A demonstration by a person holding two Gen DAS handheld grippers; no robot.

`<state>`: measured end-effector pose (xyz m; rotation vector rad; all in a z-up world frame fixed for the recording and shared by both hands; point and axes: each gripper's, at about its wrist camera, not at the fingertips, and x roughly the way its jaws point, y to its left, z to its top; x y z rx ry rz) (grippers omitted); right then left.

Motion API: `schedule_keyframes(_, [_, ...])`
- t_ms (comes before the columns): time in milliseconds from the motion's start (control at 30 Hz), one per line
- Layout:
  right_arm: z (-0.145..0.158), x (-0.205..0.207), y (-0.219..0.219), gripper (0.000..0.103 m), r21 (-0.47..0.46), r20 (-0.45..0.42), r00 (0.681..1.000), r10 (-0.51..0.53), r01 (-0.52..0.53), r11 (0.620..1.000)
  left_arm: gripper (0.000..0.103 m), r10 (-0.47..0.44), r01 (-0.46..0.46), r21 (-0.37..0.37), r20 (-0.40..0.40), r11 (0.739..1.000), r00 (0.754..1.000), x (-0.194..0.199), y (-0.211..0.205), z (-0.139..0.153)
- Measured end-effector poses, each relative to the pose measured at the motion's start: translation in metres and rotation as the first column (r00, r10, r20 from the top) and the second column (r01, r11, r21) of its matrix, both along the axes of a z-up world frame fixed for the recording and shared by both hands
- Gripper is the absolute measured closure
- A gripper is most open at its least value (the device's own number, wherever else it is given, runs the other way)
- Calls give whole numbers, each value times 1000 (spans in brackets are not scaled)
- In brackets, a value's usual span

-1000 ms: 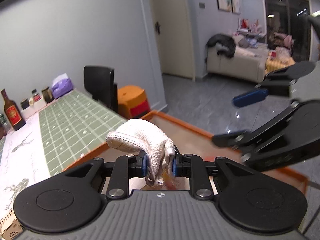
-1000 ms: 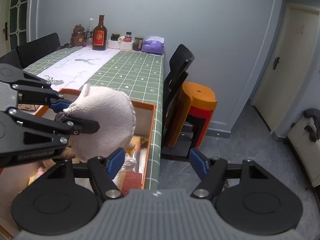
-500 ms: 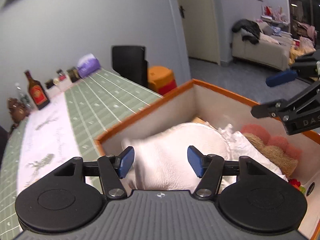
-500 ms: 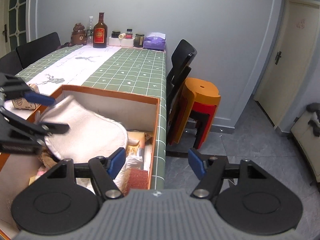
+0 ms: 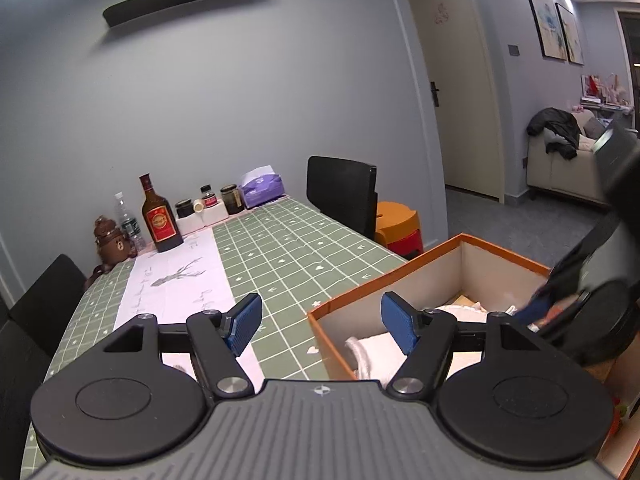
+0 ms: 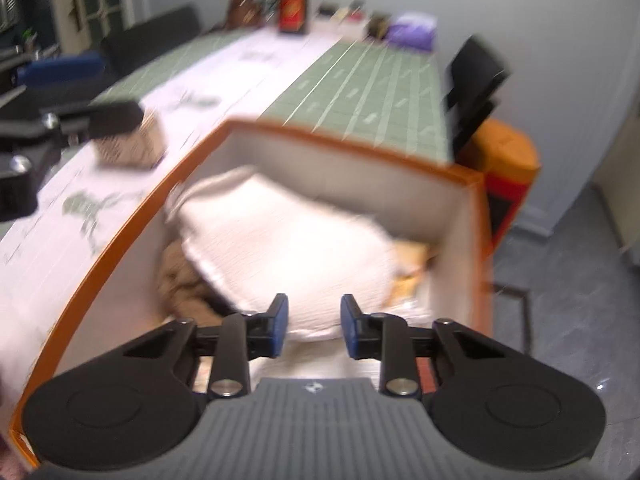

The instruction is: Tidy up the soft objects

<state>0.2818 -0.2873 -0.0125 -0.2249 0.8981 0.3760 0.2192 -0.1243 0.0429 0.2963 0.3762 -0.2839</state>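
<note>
A white soft pouch (image 6: 288, 248) lies inside the orange-rimmed box (image 6: 352, 136), on top of brown soft things. It also shows in the left wrist view (image 5: 376, 354), in the box (image 5: 384, 276). My left gripper (image 5: 320, 322) is open and empty, above the table at the box's near corner. My right gripper (image 6: 313, 326) is partly open and empty, low over the pouch's near edge inside the box. The right wrist view is blurred by motion. The right gripper's body (image 5: 592, 304) shows at the right of the left wrist view.
On the green checked tablecloth (image 5: 296, 248) stand a brown bottle (image 5: 158, 220), a bear figure (image 5: 112, 242), jars (image 5: 208, 200) and a purple tissue pack (image 5: 262, 188). A black chair (image 5: 342, 196) and orange stools (image 5: 398, 226) stand beside the table. A small wicker box (image 6: 128, 144) sits left of the box.
My left gripper let go of the white pouch in the box, opened wide and drew back over the table. My right gripper dipped into the box and narrowed its jaws.
</note>
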Motion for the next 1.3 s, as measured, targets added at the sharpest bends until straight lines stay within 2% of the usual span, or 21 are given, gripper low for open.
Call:
schedule_keyframes(133, [-16, 7, 20, 76, -40, -20, 999, 29, -30, 999, 23, 16, -16, -12, -11, 1000, 1000, 3, 9, -8])
schedule_keyframes(300, [-18, 23, 28, 76, -60, 17, 1000, -4, 5, 998, 23, 38, -39, -28, -43, 999, 998, 10, 17, -17])
schedule_keyframes(467, [-23, 46, 36, 78, -75, -3, 1000, -4, 4, 997, 23, 46, -48, -35, -54, 998, 997, 12, 23, -22])
schedule_keyframes(700, [-34, 65, 25, 79, 11, -103, 992, -73, 75, 997, 23, 59, -62, -54, -67, 997, 996, 11, 29, -23])
schedule_keyframes(833, [-37, 65, 20, 79, 35, -127, 988, -87, 92, 995, 23, 66, -70, -48, -69, 996, 995, 8, 31, -20])
schedule_keyframes(1000, [-32, 58, 22, 78, 26, -84, 994, -68, 70, 997, 23, 64, -65, -26, -46, 998, 997, -3, 31, -11])
schedule_keyframes(1067, [-23, 53, 26, 77, 12, -42, 998, -46, 47, 999, 23, 73, -74, -28, -36, 997, 997, -8, 32, -5])
schedule_keyframes(1133, [-7, 42, 29, 70, 9, 41, 999, -33, 32, 999, 23, 70, -71, -19, -19, 997, 997, -16, 32, -1])
schedule_keyframes(1167, [3, 36, 30, 64, 24, 77, 997, -29, 27, 999, 23, 69, -69, -14, -8, 997, 998, -21, 32, 1])
schedule_keyframes(1233, [21, 21, 33, 58, 54, 136, 990, -25, 17, 998, 22, 72, -72, -16, 11, 997, 997, -29, 33, 5])
schedule_keyframes(1300, [36, 6, 39, 41, 56, 184, 983, -26, 16, 998, 20, 72, -71, -30, 26, 997, 997, -38, 35, 10])
